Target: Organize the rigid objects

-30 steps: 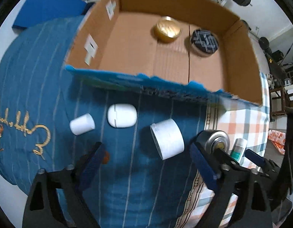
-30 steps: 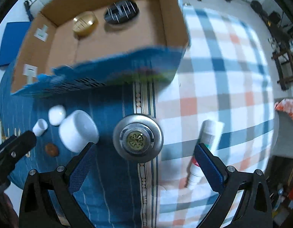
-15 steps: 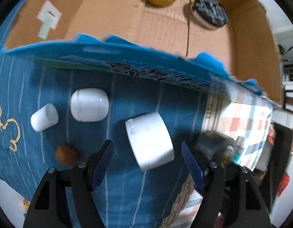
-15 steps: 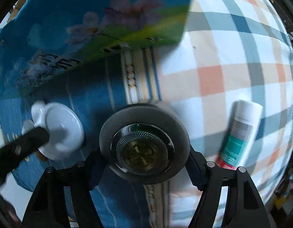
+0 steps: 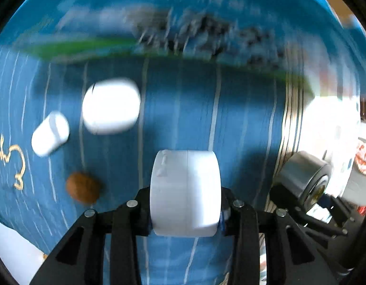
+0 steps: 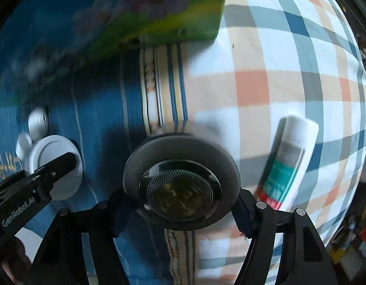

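My left gripper (image 5: 185,213) is shut on a white cylindrical jar (image 5: 185,190) lying on the blue striped cloth. My right gripper (image 6: 180,209) is shut on a round silver tin (image 6: 180,180) with a mesh top; the tin also shows at the right of the left wrist view (image 5: 303,175). The white jar shows in the right wrist view (image 6: 54,163) with the left gripper's finger across it. The blue printed wall of the cardboard box (image 5: 183,23) fills the top of both views (image 6: 111,16); its inside is hidden.
A rounded white case (image 5: 111,105), a small white cap (image 5: 50,133) and a brown nut-like lump (image 5: 82,186) lie left of the jar. A white tube with a teal label (image 6: 287,161) lies on the plaid cloth right of the tin.
Both grippers came down low and close to the bed. The left closed on the white jar, the right closed on the silver tin. The box interior dropped out of view.
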The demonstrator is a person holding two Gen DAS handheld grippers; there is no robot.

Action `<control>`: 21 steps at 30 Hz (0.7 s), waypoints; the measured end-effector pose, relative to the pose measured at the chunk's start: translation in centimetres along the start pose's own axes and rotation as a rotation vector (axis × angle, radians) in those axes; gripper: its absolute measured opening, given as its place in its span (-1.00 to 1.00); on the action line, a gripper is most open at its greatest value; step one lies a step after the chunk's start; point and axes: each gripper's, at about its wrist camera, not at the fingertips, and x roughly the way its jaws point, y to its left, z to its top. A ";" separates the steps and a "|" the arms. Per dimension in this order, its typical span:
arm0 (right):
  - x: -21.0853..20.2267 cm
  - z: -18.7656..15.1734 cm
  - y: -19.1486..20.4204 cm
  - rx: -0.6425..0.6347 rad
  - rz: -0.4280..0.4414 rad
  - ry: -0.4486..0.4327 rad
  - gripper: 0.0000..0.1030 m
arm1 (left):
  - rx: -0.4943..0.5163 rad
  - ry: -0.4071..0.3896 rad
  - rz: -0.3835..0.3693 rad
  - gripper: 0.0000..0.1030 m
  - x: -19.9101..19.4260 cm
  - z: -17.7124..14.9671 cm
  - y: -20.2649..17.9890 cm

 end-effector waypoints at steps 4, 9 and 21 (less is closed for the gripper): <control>1.0 -3.8 0.1 -0.074 -0.028 0.069 0.38 | 0.018 0.009 0.028 -0.32 0.6 -4.2 0.4; 1.5 -7.3 -0.4 -0.105 -0.049 0.095 0.38 | 0.031 0.048 0.030 -0.30 2.3 -8.3 0.6; 1.3 -8.2 0.5 -0.046 -0.072 0.031 0.38 | 0.036 0.037 0.029 -0.27 3.4 -9.2 0.9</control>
